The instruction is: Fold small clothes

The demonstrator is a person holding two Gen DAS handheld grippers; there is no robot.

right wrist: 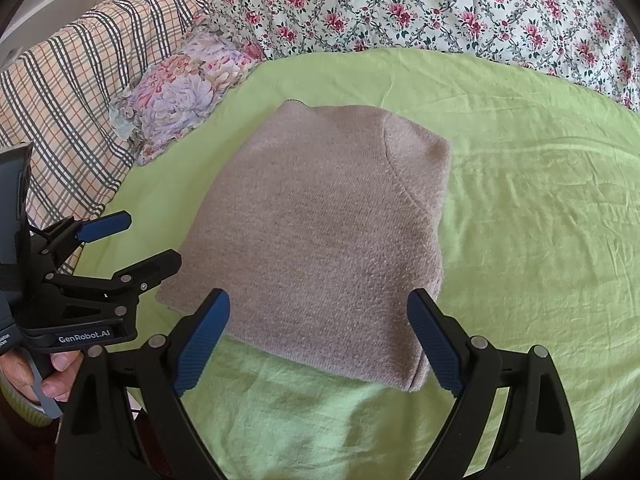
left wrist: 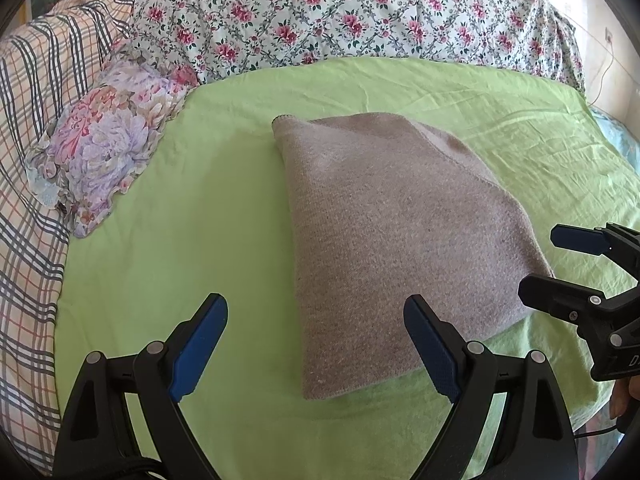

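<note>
A grey-brown knitted garment point(left wrist: 396, 240) lies folded into a compact rectangle on the green sheet point(left wrist: 192, 208); it also shows in the right wrist view point(right wrist: 320, 232). My left gripper point(left wrist: 316, 320) is open and empty, just above the garment's near left corner. It also shows in the right wrist view point(right wrist: 140, 240), at the garment's left edge. My right gripper point(right wrist: 318, 316) is open and empty over the garment's near edge. It appears in the left wrist view point(left wrist: 560, 260) beside the garment's right corner.
A floral pillow point(left wrist: 104, 140) lies at the left of the green sheet. A flowered quilt point(left wrist: 340, 12) is bunched along the back and a plaid blanket point(left wrist: 36, 120) at the far left. The sheet point(right wrist: 540, 200) is bare to the garment's right.
</note>
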